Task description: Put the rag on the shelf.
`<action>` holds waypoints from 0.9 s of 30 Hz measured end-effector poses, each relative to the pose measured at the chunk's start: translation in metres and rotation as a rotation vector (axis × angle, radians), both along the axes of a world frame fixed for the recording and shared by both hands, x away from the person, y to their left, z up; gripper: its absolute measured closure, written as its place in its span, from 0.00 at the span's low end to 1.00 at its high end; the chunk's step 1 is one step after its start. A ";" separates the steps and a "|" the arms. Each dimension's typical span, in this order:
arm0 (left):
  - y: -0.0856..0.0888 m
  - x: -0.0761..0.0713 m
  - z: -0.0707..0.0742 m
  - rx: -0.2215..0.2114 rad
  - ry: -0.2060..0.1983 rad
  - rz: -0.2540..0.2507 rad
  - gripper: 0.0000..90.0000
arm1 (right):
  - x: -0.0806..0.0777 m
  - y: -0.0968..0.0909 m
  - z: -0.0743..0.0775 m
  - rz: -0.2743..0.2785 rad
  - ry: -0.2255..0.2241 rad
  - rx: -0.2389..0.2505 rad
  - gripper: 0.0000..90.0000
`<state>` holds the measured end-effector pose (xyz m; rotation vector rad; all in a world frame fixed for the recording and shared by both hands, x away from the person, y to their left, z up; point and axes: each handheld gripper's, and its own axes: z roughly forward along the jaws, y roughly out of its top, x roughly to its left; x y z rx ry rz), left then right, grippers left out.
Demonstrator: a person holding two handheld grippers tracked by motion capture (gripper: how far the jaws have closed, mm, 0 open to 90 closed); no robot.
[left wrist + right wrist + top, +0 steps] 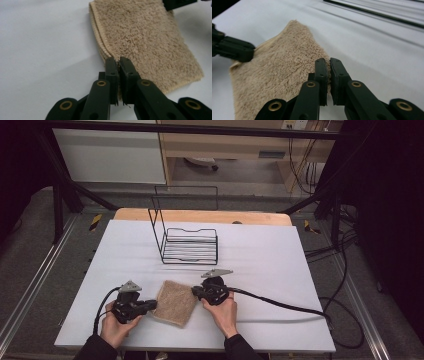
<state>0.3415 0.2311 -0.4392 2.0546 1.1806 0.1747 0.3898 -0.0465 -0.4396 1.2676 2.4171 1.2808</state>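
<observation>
Both claws pinch one folded tan towel near the counter's front edge.

The left claw (150,306) is clenched on the towel's (175,302) left edge, the right claw (196,293) on its opposite edge. Bare white counter (270,255) lies open all around; a black wire rack (189,240) stands well behind. The left gripper view shows the towel's stacked layers along its folded border; the high view does not.

Lab recording rig: black frame (60,185), floor rails (35,285), trailing cables (345,285).
</observation>
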 end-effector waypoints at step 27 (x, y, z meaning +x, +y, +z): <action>-0.001 0.053 0.017 0.010 -0.040 0.006 0.30 | -0.007 -0.043 0.022 0.042 -0.159 -0.033 0.22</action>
